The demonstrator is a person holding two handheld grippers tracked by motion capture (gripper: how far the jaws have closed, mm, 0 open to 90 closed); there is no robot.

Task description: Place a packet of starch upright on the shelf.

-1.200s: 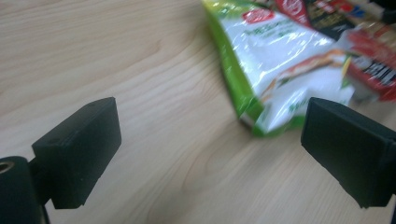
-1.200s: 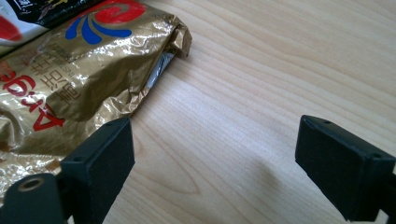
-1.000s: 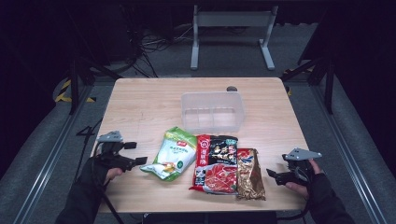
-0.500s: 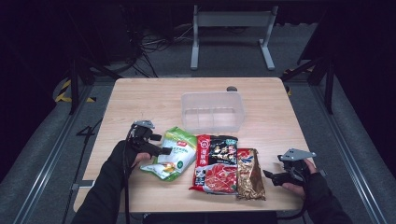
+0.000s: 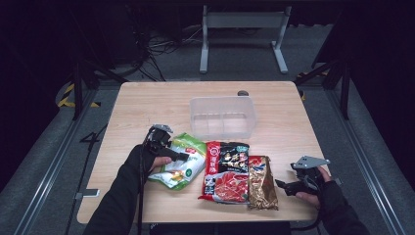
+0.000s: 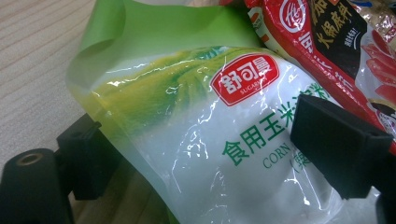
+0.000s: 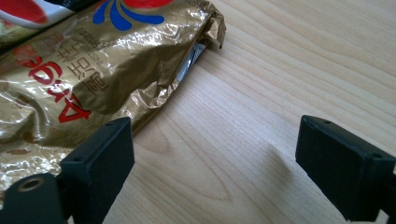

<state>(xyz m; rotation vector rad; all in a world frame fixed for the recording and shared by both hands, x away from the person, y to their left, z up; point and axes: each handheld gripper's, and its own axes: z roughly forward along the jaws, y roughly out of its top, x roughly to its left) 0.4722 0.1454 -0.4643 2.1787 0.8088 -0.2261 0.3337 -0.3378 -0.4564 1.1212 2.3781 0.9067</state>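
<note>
High view: three packets in a row near the table's [image 5: 147, 103] front edge, clear plastic bin [image 5: 223, 117] behind them empty; nothing packed yet.

Left gripper view: left gripper [image 6: 205, 154] just closing around the green corn-starch bag [image 6: 196, 121], not clamped.

Right gripper view: right gripper [image 7: 215, 163] wide, empty, beside the gold foil packet [image 7: 79, 79].

Glossy green-and-white plastic film, crinkled and catching glare, covers the corn starch bag [image 6: 205, 140] between my left gripper's [image 6: 205, 154] matt black jaws. Beside my right gripper [image 7: 210, 163], the gold packet [image 7: 84, 74] is shiny creased foil. Under both lies the table [image 7: 261, 84], pale matt wood with visible grain.
</note>
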